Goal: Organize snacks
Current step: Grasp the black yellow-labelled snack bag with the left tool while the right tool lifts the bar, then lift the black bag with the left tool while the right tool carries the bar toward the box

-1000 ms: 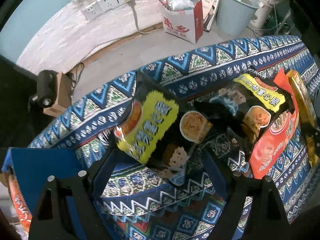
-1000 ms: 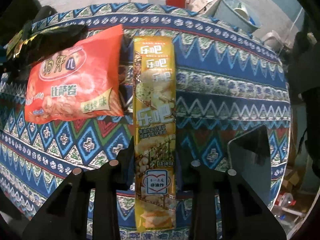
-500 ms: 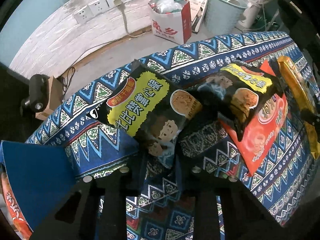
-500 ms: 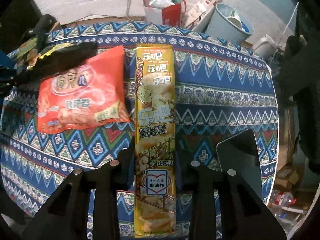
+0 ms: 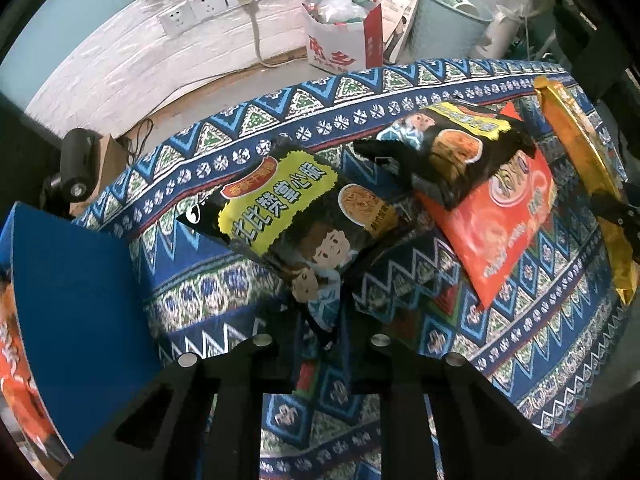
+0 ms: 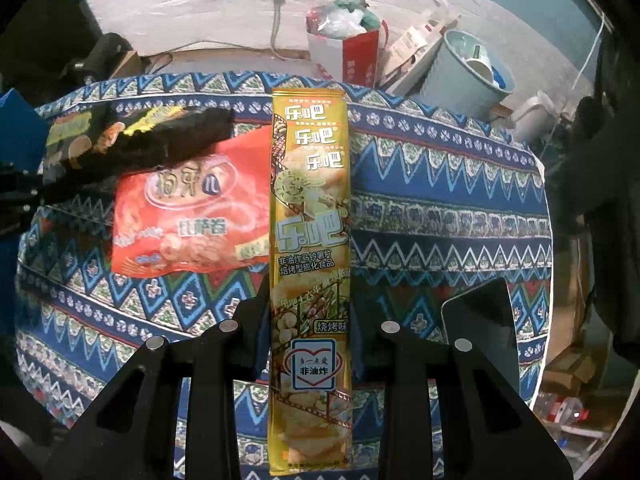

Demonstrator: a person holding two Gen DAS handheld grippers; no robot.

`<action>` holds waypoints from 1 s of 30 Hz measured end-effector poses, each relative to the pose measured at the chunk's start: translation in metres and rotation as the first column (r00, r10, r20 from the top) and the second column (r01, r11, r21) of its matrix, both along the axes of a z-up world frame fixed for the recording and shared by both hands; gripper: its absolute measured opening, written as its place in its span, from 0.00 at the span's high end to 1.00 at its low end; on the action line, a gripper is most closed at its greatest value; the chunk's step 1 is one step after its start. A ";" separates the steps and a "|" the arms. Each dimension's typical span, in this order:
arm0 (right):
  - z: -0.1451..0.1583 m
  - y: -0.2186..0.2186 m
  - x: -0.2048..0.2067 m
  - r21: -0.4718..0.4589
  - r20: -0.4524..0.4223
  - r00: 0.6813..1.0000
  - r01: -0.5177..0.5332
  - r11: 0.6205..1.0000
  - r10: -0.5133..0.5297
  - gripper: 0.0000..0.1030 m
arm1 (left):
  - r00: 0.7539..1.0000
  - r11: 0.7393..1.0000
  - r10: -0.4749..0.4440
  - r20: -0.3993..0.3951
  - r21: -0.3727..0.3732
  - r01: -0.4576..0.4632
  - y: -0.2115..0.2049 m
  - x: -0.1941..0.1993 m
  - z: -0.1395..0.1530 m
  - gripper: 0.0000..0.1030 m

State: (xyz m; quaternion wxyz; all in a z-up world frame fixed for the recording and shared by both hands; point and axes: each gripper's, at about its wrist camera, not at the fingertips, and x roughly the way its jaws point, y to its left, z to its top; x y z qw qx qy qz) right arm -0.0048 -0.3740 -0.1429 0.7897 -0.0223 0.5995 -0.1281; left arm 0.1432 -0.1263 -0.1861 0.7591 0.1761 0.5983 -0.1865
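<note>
Black foil fills the middle of the left wrist view: the black snack bag with the yellow label (image 5: 296,216) has its lower corner pinched between the fingers of the left gripper (image 5: 322,344), whose jaws are clamped tight on it. A second ago those jaws stood wide apart on either side of the bag; half a second ago they had already closed, and since then the bag sits a little more toward frame centre. To its upper right, a second black snack bag (image 5: 452,152) overlaps the top of the orange snack bag (image 5: 508,220), both lying on the patterned blue tablecloth (image 5: 540,340). At the left edge stands a blue box (image 5: 76,292).

In the right wrist view, the long golden snack pack (image 6: 311,220) runs straight up the centre, gripped on both sides by the right gripper (image 6: 310,320), just as in both earlier frames. More wall and floor now show at the top than a second ago, and the pack's far end reaches the tablecloth's rear edge. The orange bag lies just left of it, touching; a dark tablet (image 6: 480,320) rests at lower right.
</note>
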 end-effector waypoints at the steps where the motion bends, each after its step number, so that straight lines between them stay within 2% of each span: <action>1: 0.002 0.002 0.000 0.000 0.003 1.000 -0.003 1.000 0.003 0.71 | 1.000 1.000 0.003 0.006 0.000 -0.003 0.001 -0.003 0.002 0.87; 6: 0.012 0.019 -0.002 0.002 0.023 0.999 -0.024 1.000 0.024 0.71 | 0.999 1.000 0.013 0.046 -0.006 -0.013 0.009 -0.012 0.016 0.89; 15: 0.029 0.041 0.000 0.006 0.053 0.997 -0.061 0.998 0.061 0.71 | 0.997 0.996 0.064 0.040 -0.071 -0.061 0.035 -0.029 0.034 0.90; 20: 0.037 0.056 0.002 0.005 0.070 0.994 -0.086 0.996 0.086 0.71 | 0.995 0.992 0.080 0.066 -0.099 -0.074 0.046 -0.039 0.047 0.91; 30: 0.050 0.080 0.000 0.001 0.089 0.988 -0.125 0.992 0.125 0.71 | 0.989 0.989 0.074 0.129 -0.137 -0.056 0.053 -0.064 0.071 0.92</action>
